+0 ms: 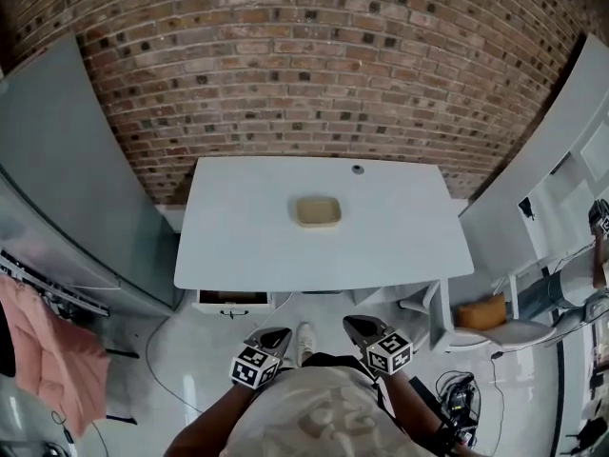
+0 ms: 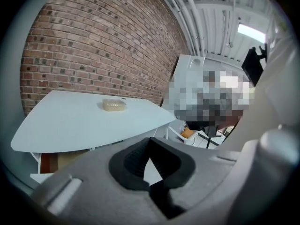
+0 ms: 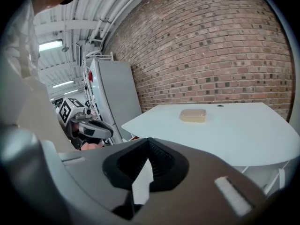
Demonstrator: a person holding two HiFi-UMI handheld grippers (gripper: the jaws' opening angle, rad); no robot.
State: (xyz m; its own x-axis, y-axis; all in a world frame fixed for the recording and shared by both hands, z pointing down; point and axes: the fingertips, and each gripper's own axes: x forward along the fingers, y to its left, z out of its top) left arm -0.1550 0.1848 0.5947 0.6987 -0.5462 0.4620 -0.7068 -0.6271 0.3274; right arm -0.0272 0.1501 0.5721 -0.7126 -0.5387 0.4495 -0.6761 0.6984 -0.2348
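A shallow beige container (image 1: 317,211) with a lid sits alone near the middle of a white table (image 1: 238,246). Both grippers are held close to my body, short of the table's front edge and well apart from the container. The left gripper (image 1: 270,339) and right gripper (image 1: 363,329) both have their jaws together with nothing between them. In the left gripper view the left gripper (image 2: 150,165) looks over the table toward the container (image 2: 114,105). From the right gripper (image 3: 147,170) the container (image 3: 193,115) lies ahead, and the left gripper (image 3: 93,129) shows at the left.
A brick wall (image 1: 314,65) backs the table. A tall grey cabinet (image 1: 67,179) stands at the left, with a pink garment (image 1: 43,336) below it. White shelving and an orange object (image 1: 481,310) are at the right. A drawer (image 1: 231,299) hangs under the table; cables lie on the floor.
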